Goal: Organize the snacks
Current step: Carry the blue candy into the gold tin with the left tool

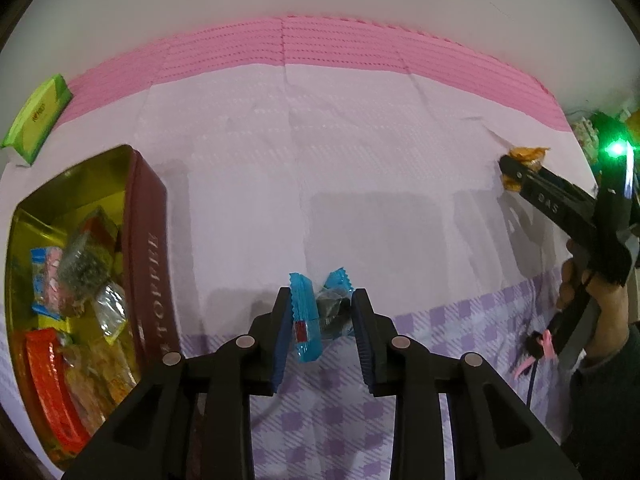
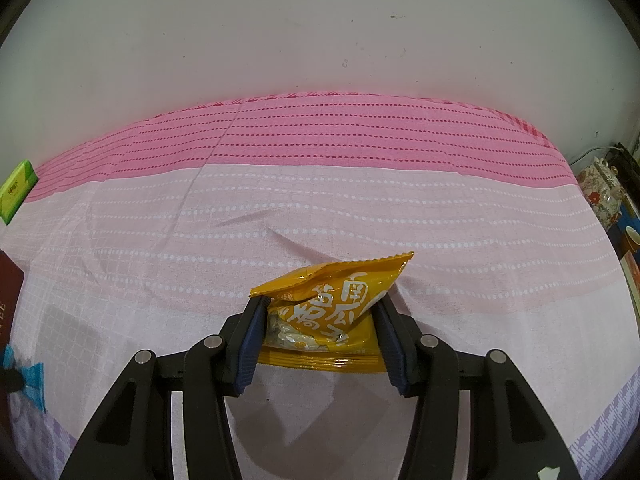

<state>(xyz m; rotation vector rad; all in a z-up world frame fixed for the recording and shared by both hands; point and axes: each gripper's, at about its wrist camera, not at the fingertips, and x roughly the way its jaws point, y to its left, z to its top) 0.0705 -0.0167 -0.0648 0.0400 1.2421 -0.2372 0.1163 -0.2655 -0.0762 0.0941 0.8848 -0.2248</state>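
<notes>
So on my left gripper (image 1: 320,308) I've got a small blue snack packet (image 1: 306,320) pinched between the pads, jaws nearly closed on it. It's crinkly plastic with zigzag-cut ends, a clear bit in the middle showing something dark inside, and it's squashed into a bow shape.

The right gripper (image 2: 320,312) is clamped partway on an orange snack bag (image 2: 332,300). It's glossy foil with white characters, a puffy pillow shape with a serrated top seam, and its bottom edge rests on the cloth. From the left camera I can see that same gripper way off to the right, with a hand (image 1: 588,280) wrapped round its handle.

The tin (image 1: 146,248) sits at the left of my left view, well apart from both bags: dark red outer wall with gold lettering, shiny gold inside, rounded corners, lid off. It's already stuffed with wrappers (orange, clear, blue-and-white ones).

The tablecloth (image 2: 320,208) is soft woven fabric, pale pink with dotted white rows, a hot pink band at the far edge and lilac checks nearest me. Plenty of bare cloth between the grippers and the tin. A green box (image 1: 38,118) sits at the far left edge.
</notes>
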